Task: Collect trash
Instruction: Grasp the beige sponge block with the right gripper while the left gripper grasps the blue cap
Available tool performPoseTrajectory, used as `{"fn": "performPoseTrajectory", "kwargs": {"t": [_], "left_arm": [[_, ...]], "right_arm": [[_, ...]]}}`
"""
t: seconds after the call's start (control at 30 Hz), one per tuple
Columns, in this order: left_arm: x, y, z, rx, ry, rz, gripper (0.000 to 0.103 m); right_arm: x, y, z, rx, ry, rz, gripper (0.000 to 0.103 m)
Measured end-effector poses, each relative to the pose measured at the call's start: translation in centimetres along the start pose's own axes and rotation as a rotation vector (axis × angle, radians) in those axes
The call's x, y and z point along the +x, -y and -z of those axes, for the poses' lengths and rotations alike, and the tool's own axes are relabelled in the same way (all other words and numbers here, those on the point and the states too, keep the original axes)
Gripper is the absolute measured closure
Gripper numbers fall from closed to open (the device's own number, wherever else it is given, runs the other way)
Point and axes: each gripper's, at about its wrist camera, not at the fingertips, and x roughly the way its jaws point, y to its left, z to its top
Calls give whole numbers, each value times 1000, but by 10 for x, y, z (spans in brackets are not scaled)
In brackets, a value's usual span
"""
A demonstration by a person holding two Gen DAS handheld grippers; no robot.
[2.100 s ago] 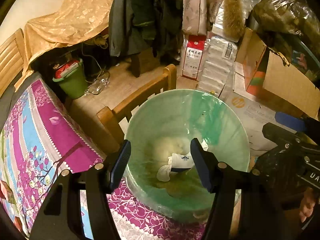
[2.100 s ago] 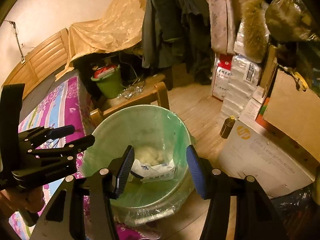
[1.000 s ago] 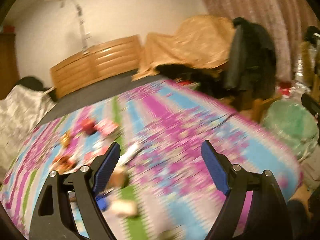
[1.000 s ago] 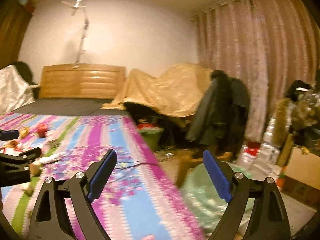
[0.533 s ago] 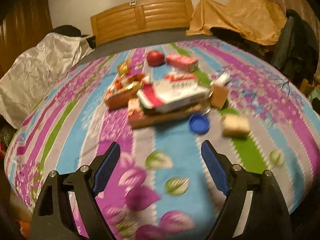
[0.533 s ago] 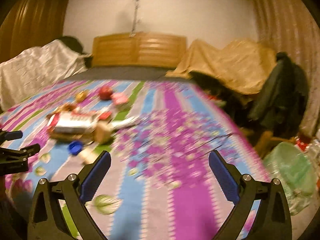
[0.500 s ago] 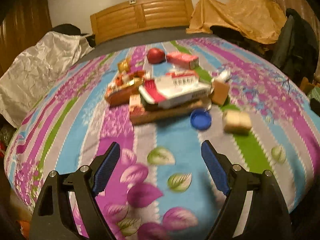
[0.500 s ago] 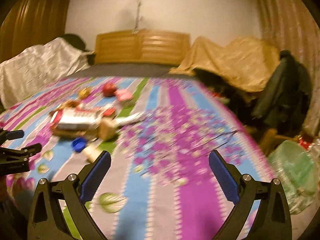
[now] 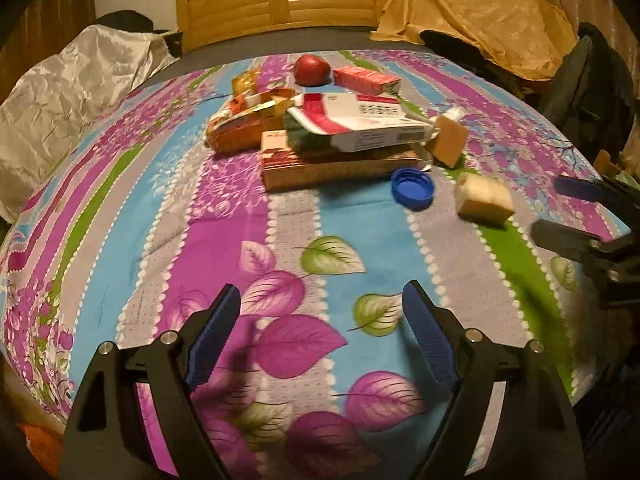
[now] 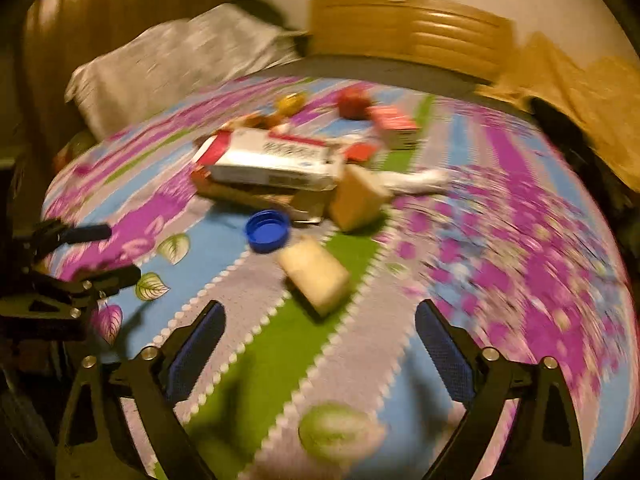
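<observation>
Left gripper [image 9: 320, 332] wide open, empty; right gripper [image 10: 318, 344] empty, jaws closing, aimed at cream block [image 10: 314, 276] beside blue cap [image 10: 267, 231] for pickup.

floral bedspread [image 9: 224, 216], wooden headboard [image 9: 280, 4], silver quilt [image 9: 68, 80]

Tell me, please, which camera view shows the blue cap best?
The left wrist view shows the blue cap best: it is sharp there, lying open side up on the bedspread beside the boxes. The right wrist view also shows it, nearer but blurred, with less rim detail.
</observation>
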Motion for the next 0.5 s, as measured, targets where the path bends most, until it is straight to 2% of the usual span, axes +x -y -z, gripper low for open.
{"fn": "performPoseTrajectory", "kwargs": {"t": [0.1, 0.13, 0.2, 0.23, 0.37, 0.5], "left_arm": [[1, -7, -3, -24, -3, -4, 23], [1, -8, -4, -27, -1, -4, 23], [2, -8, -6, -29, 1, -2, 23], [3, -8, -8, -29, 2, 1, 23], [8, 3, -23, -39, 2, 58, 23], [21, 25, -41, -47, 7, 120, 23]], "right_arm": [[32, 2, -13, -52, -63, -32, 21], [40, 5, -14, -57, -87, -34, 28], [53, 7, -15, -73, -122, -39, 47], [56, 8, -14, -78, -136, -46, 64], [38, 10, -7, -46, -92, -47, 66], [2, 23, 8, 87, -45, -22, 68]]}}
